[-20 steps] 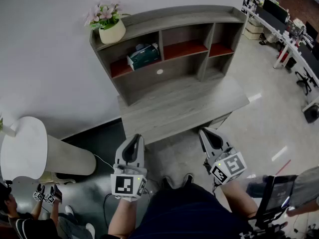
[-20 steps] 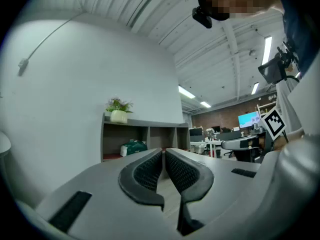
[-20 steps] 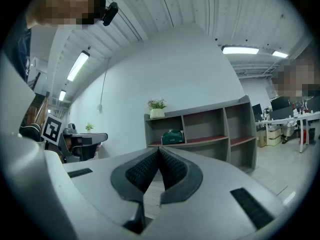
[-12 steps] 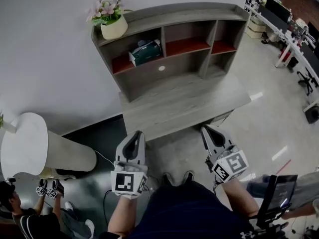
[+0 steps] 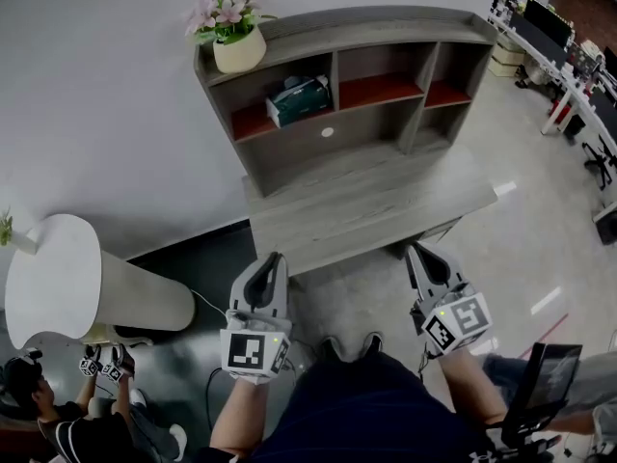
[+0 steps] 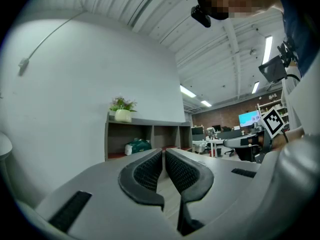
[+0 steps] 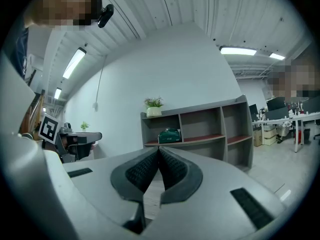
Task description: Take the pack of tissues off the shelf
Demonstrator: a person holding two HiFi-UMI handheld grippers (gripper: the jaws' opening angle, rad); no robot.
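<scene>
The green pack of tissues (image 5: 299, 99) lies in the left compartment of the grey shelf unit (image 5: 386, 27), on its red-lined board; it also shows in the left gripper view as the pack (image 6: 138, 146) and in the right gripper view as the pack (image 7: 169, 135). The shelf stands at the back of a grey desk (image 5: 376, 205). My left gripper (image 5: 277, 261) and right gripper (image 5: 416, 254) hover short of the desk's front edge, far from the pack. Both are shut with nothing between their jaws.
A white pot of pink flowers (image 5: 236, 37) stands on the shelf's top left corner. A white round table (image 5: 53, 278) is at the left, with a person (image 5: 67, 422) crouching below it. Office desks and chairs (image 5: 569, 75) fill the far right.
The view has shifted slightly: the shelf and desk now sit a little further right in the head view. Both grippers stay shut and low in front of the desk.
</scene>
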